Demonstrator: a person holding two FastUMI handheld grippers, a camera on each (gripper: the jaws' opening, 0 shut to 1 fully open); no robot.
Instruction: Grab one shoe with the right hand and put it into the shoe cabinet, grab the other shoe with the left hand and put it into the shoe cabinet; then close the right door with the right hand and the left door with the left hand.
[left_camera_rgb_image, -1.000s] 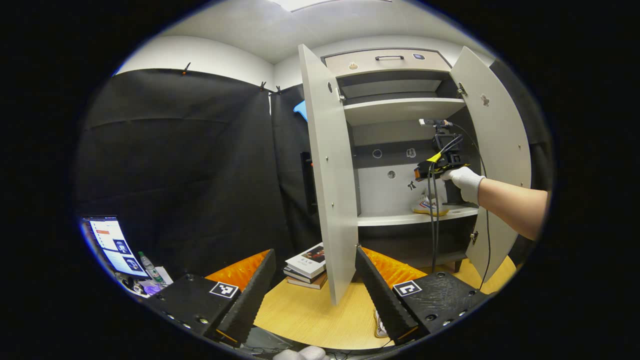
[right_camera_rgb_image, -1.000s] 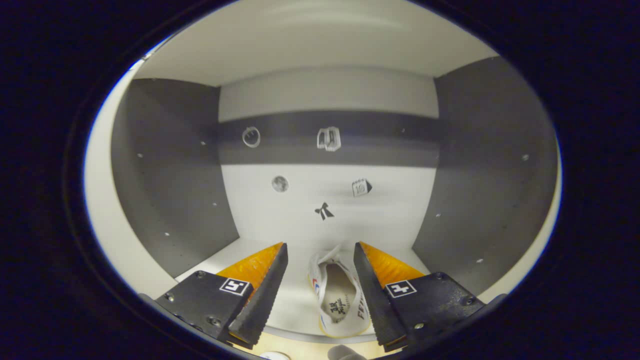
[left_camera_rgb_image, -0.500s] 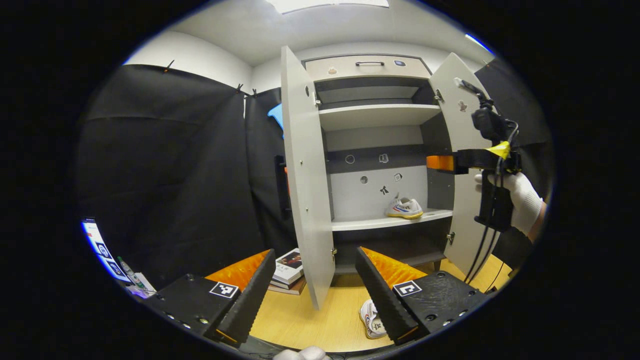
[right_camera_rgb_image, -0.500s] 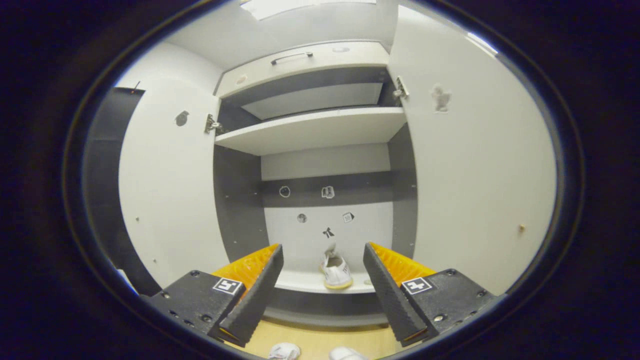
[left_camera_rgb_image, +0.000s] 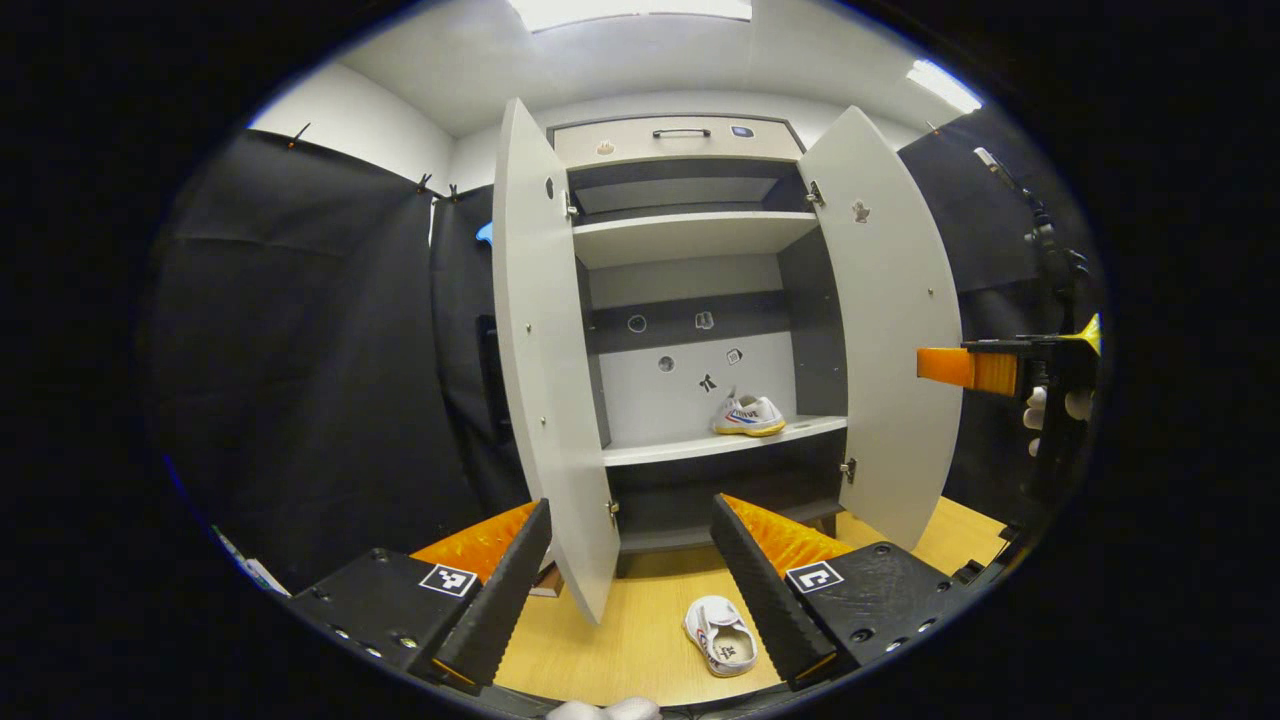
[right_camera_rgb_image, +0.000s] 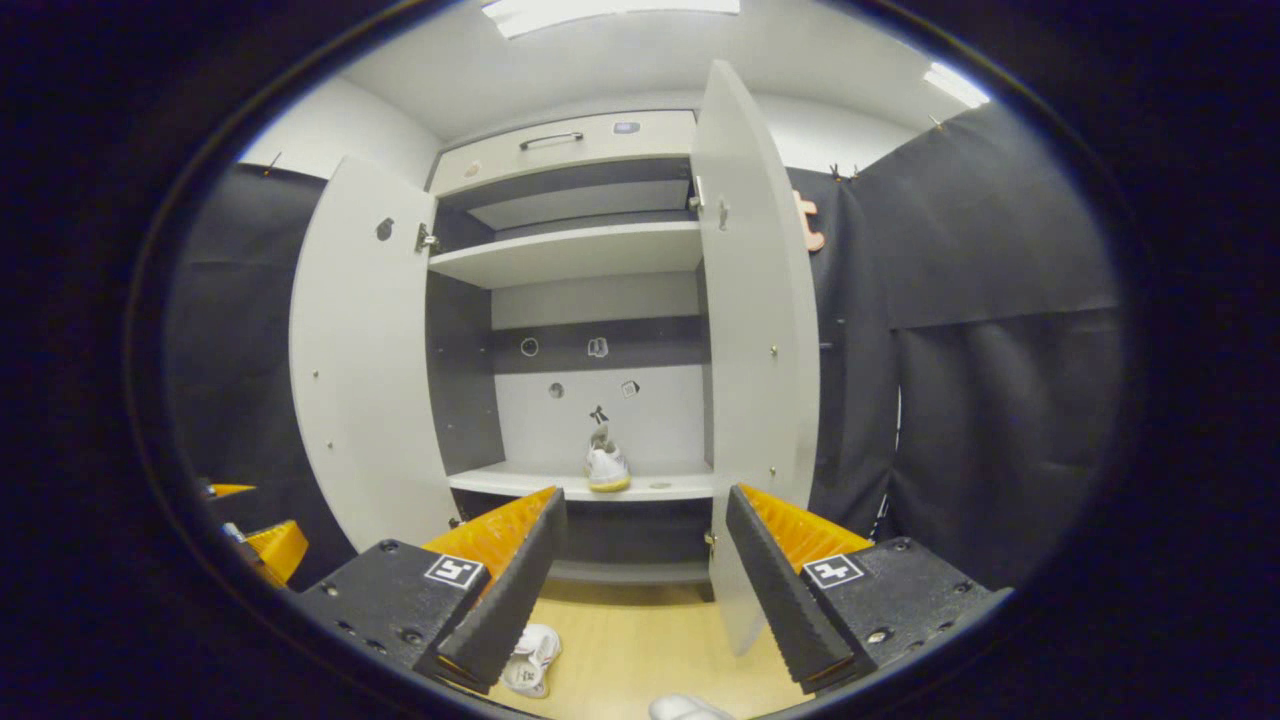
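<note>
A white shoe with a yellow sole (left_camera_rgb_image: 749, 415) (right_camera_rgb_image: 607, 468) rests on the lower shelf (left_camera_rgb_image: 720, 442) of the grey shoe cabinet. Both cabinet doors, the left door (left_camera_rgb_image: 545, 350) (right_camera_rgb_image: 360, 340) and the right door (left_camera_rgb_image: 890, 320) (right_camera_rgb_image: 755, 340), stand wide open. The second white shoe (left_camera_rgb_image: 720, 636) (right_camera_rgb_image: 530, 660) lies on the wooden floor in front of the cabinet. My left gripper (left_camera_rgb_image: 630, 580) is open and empty above that floor shoe. My right gripper (right_camera_rgb_image: 640, 575) is open and empty, back from the cabinet; it appears at the right edge (left_camera_rgb_image: 985, 370) in the left gripper view.
An upper shelf (left_camera_rgb_image: 690, 225) and a top drawer with a handle (left_camera_rgb_image: 680, 135) sit above. Black cloth walls flank the cabinet on both sides. A book (left_camera_rgb_image: 545, 582) lies on the floor behind the left door. The wooden floor (left_camera_rgb_image: 620, 640) stretches in front.
My right gripper has pulled back out of the cabinet, leaving the shoe on the shelf, and moved off to the right. My left gripper has swung right and now faces the cabinet front.
</note>
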